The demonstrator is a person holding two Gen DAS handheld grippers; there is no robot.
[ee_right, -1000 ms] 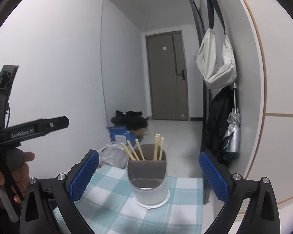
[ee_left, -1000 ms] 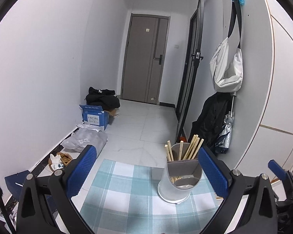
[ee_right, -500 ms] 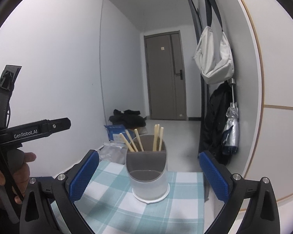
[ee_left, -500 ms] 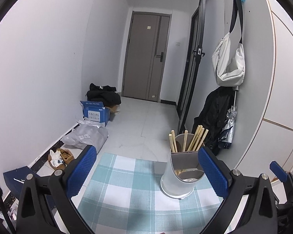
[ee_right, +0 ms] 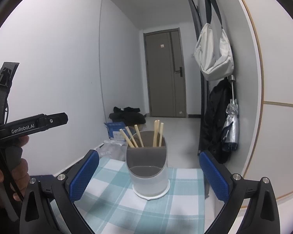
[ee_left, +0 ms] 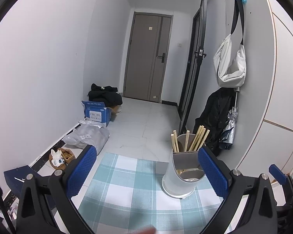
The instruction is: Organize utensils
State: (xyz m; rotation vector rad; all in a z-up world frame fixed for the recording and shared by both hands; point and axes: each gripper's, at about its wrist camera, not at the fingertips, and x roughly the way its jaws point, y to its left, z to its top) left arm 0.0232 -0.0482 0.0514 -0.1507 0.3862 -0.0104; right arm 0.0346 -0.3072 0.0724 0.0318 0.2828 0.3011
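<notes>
A white and grey utensil holder stands on a blue-checked tablecloth, with several wooden chopsticks upright in its rear compartment. In the right wrist view the holder stands centred ahead, chopsticks in the back part, the front part looking empty. My left gripper is open and empty, the holder just inside its right finger. My right gripper is open and empty, with the holder beyond its fingertips.
The table ends just behind the holder. On the floor beyond lie a blue box, plastic bags and dark clothes. A white bag, coat and umbrella hang on the right wall. The left hand-held gripper's body shows at left.
Both views have tilted down and drawn slightly closer to the holder. Both grippers stay open and empty; the holder and chopsticks have not moved.
</notes>
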